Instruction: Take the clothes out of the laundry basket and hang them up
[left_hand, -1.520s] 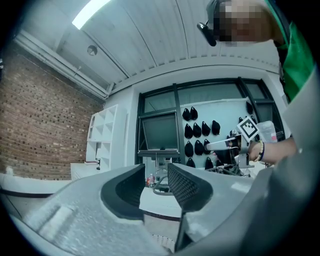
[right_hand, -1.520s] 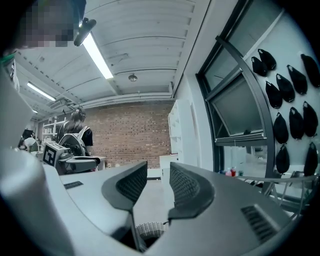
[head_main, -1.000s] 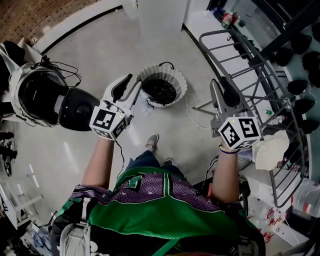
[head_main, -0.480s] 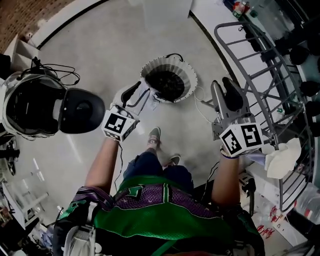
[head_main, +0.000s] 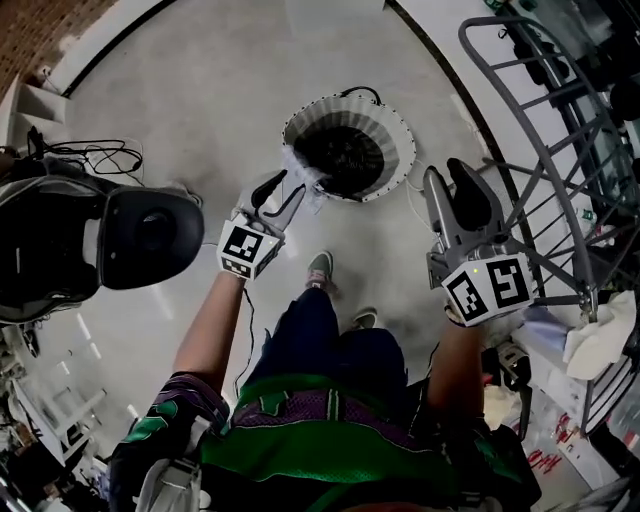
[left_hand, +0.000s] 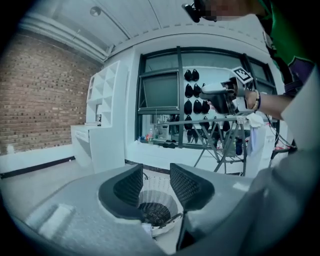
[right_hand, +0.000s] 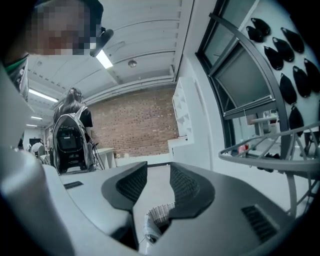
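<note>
Head view: one laundry basket (head_main: 392, 128) holds the dark clothes (head_main: 345, 155). One drying rack (head_main: 545, 150) stands to its right, and our left gripper (head_main: 285, 186) is near its left rim.

Left gripper view: the jaws have just been opening and are empty above the basket. If we catch the rim, we could tip it.

Right gripper view: the right gripper (right_hand: 157, 175) is parted and empty beside the basket.

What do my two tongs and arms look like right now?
The left tongs and right tongs have pale grey bodies with dark, textured pads. Each carries a white cube with black square markers. A thin dark cable trails from the left one along the arm. The sleeves are short, purple and green. The left tongs have just been opening, nothing between them.
</note>
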